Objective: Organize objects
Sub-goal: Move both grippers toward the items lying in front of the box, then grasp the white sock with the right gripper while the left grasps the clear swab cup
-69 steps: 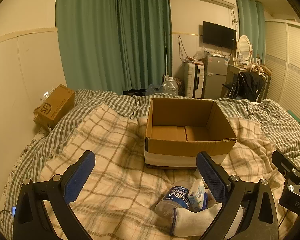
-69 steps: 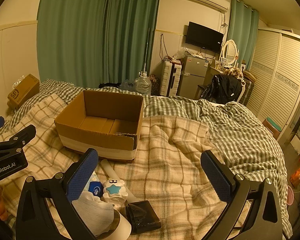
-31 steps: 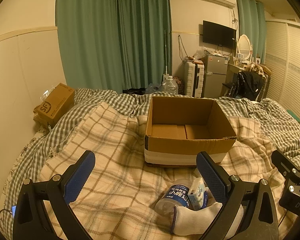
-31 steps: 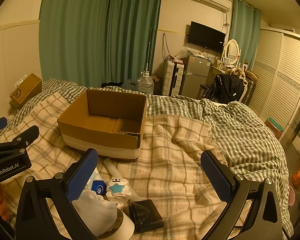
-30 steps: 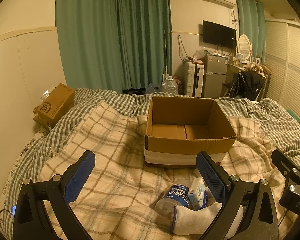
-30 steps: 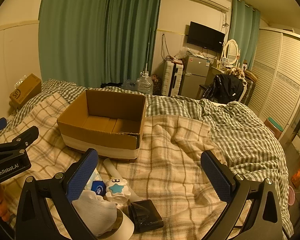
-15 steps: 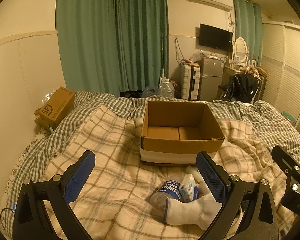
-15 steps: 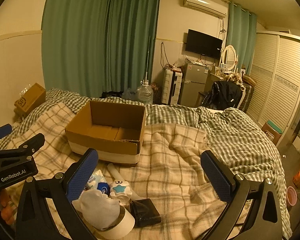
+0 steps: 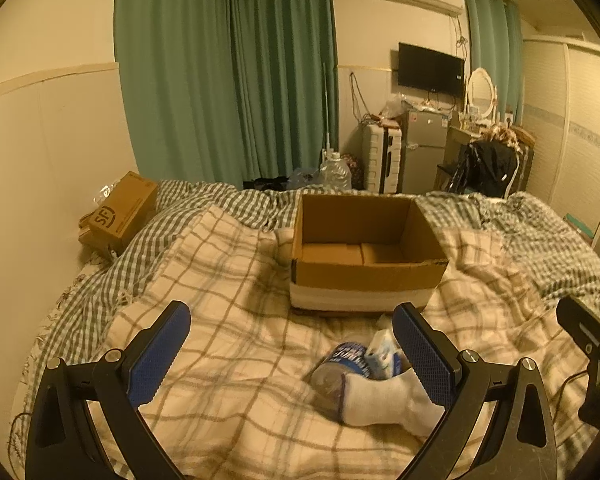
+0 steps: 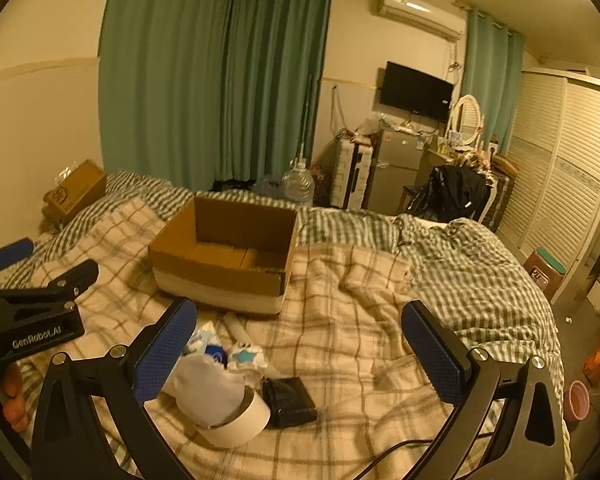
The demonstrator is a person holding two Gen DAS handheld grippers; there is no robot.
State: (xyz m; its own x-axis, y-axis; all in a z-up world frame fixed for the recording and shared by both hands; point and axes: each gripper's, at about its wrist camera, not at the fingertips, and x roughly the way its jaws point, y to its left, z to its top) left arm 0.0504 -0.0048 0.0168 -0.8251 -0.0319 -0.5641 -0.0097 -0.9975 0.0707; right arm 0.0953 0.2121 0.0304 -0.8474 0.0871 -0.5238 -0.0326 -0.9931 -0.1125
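While nothing is yet gripped, both sets of jaws gaping wide: left gripper (image 9: 290,340) and right gripper (image 10: 300,338) above the plaid blanket (image 10: 340,300). Cardboard box (image 10: 228,258) empty at 12 o'clock; bottle (image 9: 338,364), sock (image 9: 384,398), tape roll (image 10: 240,420), black pouch (image 10: 288,402) heaped at 6 o'clock. Probably the approach step; next, lower onto one item and close.

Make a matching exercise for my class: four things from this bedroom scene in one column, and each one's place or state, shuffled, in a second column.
1. open cardboard box
2. white sock
3. black pouch
4. left gripper

A. lying across the bottle
B. open, holding nothing
C. nothing visible inside it
D. beside the tape roll

Pairs: 1-C, 2-A, 3-D, 4-B
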